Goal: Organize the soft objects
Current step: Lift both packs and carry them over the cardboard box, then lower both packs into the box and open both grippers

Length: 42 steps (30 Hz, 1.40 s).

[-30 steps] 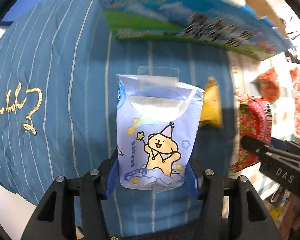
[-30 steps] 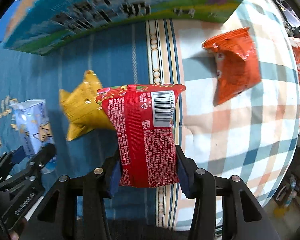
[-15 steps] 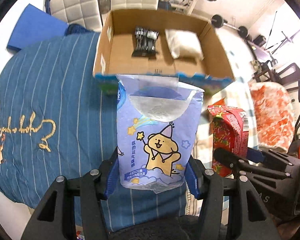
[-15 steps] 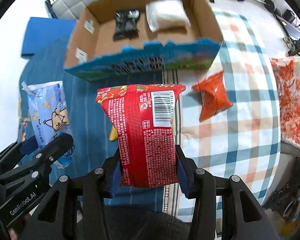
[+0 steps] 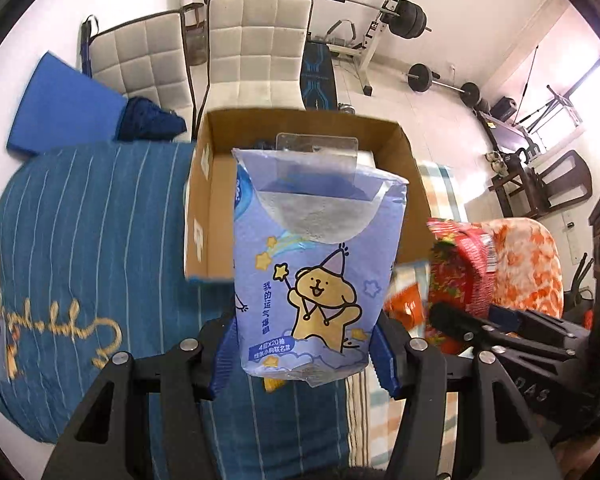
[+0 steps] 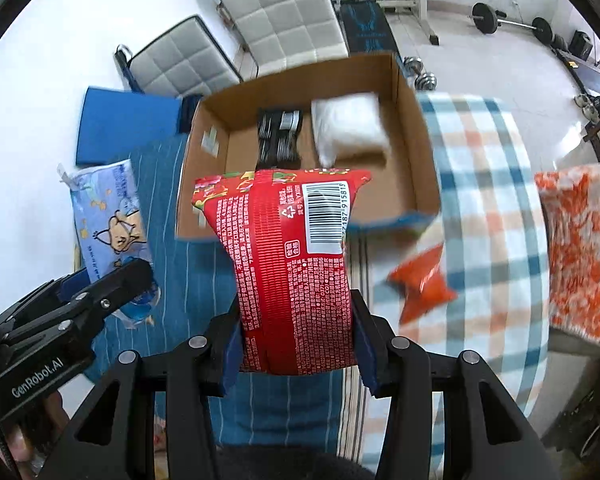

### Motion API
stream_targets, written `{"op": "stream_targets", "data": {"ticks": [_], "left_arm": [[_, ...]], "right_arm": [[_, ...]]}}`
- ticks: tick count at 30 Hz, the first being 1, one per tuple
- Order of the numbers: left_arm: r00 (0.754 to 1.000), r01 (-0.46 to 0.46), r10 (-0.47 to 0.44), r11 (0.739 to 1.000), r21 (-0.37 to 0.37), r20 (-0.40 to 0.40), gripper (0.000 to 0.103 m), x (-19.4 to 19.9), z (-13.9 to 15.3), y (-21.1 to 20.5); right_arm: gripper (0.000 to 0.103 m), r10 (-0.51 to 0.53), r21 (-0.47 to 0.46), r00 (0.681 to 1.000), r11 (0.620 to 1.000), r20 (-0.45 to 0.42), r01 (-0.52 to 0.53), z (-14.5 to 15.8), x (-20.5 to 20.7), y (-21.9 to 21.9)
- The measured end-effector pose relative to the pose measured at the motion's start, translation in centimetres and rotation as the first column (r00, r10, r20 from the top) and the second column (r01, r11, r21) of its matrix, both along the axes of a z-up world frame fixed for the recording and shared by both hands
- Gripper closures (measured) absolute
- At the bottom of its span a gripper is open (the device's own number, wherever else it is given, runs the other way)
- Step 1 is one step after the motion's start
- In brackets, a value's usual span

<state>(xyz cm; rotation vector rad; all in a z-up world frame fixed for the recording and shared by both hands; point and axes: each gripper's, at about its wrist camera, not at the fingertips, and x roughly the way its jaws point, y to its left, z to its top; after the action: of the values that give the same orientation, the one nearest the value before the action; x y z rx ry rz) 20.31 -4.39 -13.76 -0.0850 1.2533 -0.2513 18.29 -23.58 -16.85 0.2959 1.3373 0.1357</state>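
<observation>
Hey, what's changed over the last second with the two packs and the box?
Both grippers have lifted and pulled back from the bed: the cardboard box, seen side-on before, now shows its open inside from above. The left gripper is still shut on the tissue pack, the right gripper on the red snack bag. Nothing was released; the orange packet still lies on the checked cloth.

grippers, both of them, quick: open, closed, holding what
Left gripper: closed on the blue tissue pack.
Right gripper: closed on the red snack bag.
</observation>
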Motion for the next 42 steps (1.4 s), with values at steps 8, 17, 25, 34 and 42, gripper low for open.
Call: {"op": "stream_targets", "data": {"ticks": [8,17,25,34,42], "left_arm": [[0.995,-0.002,0.01,0.997,0.082,-0.103,0.049,9.8,-4.3,-0.7],[0.964,0.048,0.037,0.948,0.313,-0.262,0.049,19.6,-15.0,-2.4],[0.933,0.132,0.041,0.885,0.447,-0.358,0.048,23.9,-21.7,-4.7],[0.911,0.096,0.052,0.938,0.333,-0.409,0.047,25.2,-23.4,-4.8],[0.901,0.114,0.034,0.944,0.31,-0.433,0.045,25.1,-23.4,-3.4]], "right_arm": [[0.054,-0.022,-0.081,0.999,0.997,-0.025,0.02,-2.4,8.3,-0.7],[0.054,-0.042,-0.209,0.977,0.978,-0.207,-0.002,-13.0,15.8,-1.0],[0.054,-0.064,-0.269,0.953,0.963,-0.298,-0.02,-18.8,18.7,-1.2],[0.054,-0.041,-0.255,0.928,0.965,-0.371,-0.059,-21.9,20.2,-0.9],[0.054,0.003,-0.21,0.903,0.972,-0.43,-0.103,-23.5,20.0,-1.1]]}}
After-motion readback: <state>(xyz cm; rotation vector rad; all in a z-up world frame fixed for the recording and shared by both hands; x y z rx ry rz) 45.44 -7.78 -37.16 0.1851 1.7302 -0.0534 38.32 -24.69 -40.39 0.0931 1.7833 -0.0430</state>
